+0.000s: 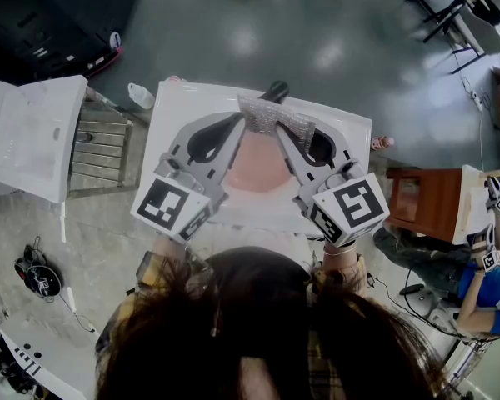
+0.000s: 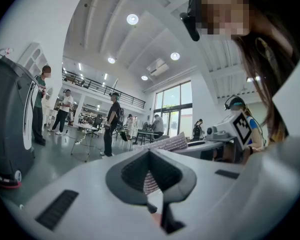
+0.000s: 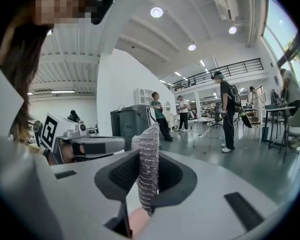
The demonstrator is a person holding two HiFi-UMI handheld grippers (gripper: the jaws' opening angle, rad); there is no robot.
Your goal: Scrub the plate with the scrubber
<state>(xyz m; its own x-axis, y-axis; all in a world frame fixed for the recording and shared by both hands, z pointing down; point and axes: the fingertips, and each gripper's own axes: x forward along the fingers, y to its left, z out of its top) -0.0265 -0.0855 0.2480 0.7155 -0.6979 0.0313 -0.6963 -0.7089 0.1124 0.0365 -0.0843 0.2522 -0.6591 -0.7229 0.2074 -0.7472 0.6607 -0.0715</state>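
Over the white table a pink plate is held between my two grippers. The left gripper reaches in from the left and is shut on the plate's rim. In the left gripper view the plate shows edge-on as a thin sliver in the shut left gripper. My right gripper is shut on a silver mesh scrubber that lies across the plate's far edge. In the right gripper view the scrubber stands upright in the right gripper, with pink plate below.
A black handled object lies at the table's far edge. A bottle stands on the floor at the left, by another white table. A wooden cabinet and a person in blue are at the right. Several people stand in the hall.
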